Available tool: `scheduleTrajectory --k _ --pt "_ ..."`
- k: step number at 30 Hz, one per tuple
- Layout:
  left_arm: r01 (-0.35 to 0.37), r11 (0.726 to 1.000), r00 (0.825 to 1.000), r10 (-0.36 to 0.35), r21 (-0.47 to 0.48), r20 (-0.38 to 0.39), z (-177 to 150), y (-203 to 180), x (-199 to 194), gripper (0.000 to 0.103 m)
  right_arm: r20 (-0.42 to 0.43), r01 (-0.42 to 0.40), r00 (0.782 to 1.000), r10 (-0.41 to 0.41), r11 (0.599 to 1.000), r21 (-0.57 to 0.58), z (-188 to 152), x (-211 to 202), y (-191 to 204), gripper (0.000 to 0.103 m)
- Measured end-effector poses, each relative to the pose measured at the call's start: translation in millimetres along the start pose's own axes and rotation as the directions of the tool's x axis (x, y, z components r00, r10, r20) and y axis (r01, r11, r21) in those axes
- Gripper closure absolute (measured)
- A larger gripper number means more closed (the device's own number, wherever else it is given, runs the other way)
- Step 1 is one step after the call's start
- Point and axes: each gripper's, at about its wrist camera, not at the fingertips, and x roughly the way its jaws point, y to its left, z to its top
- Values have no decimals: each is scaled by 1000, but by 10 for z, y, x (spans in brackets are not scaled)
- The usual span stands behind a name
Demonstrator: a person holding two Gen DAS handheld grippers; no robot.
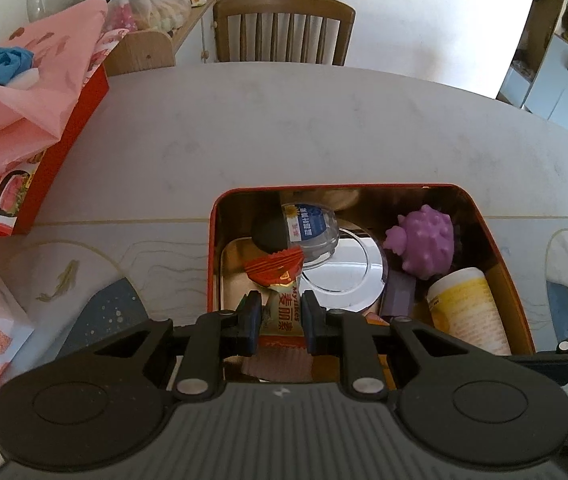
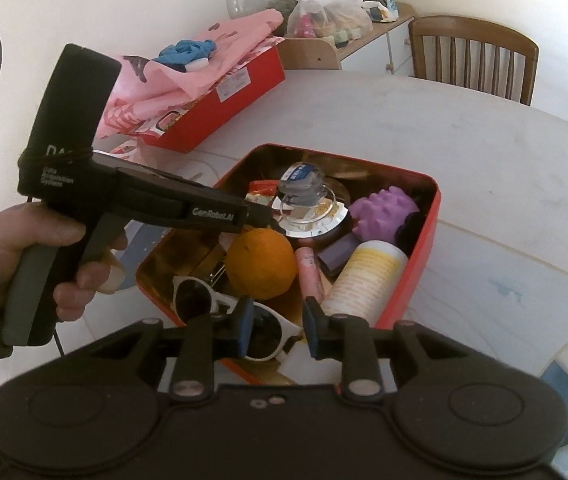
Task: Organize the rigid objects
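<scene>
red tin (image 1: 520,280) sits low and centre in the left wrist view, on the pale worktop (image 1: 284,128), and it is already well filled: a purple spiky toy (image 1: 428,240) at its upper right, a yellow-labelled bottle (image 1: 468,308) below that, a clear plastic lid (image 1: 316,228) over a shiny metal disc (image 1: 348,276), and a small purple block (image 1: 398,294). the right wrist view adds an orange (image 2: 261,264), white sunglasses (image 2: 203,300) and a pink tube (image 2: 308,272) in the near part of the tin.

left tongs (image 1: 281,320) are pinching a snack packet (image 1: 284,308) with red chinese lettering, held just over the tin's near left part; whether it touches the contents i cannot tell. right tongs (image 2: 277,328) are spread and hold nothing, hovering above the sunglasses at the tin's near edge.

judging by this, most of the sorting looks done. the packet is not yet let go into the tin, and no loose rigid items show on the bare worktop around it. a red box (image 2: 223,108) under a pink bag (image 2: 187,68) lies at the upper left.
</scene>
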Motion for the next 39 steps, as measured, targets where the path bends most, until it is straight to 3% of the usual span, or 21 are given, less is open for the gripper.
scheduleTrajectory --k 13,19,21,23,36,39 --pt "24 1000 999 -24 -4 33 -67 -17 -213 80 15 64 998 -64 998 13 34 -127 103 65" --pt "36 999 997 -36 -3 65 -130 -52 -424 69 25 102 994 -102 995 17 26 -227 150 57" --pt "40 999 996 -39 -9 81 -155 -60 -500 48 31 114 993 -115 993 17 19 -270 174 53" --pt "40 999 994 -39 -10 105 -182 -73 -588 40 39 120 992 -121 993 14 12 -321 197 48" --pt "44 999 983 -43 2 179 -394 -239 -1064 32 106 181 978 -182 983 22 -88 -666 333 22" --pt "39 999 981 -37 -5 193 -449 -263 -1159 25 126 211 969 -213 977 28 -125 -758 340 15"
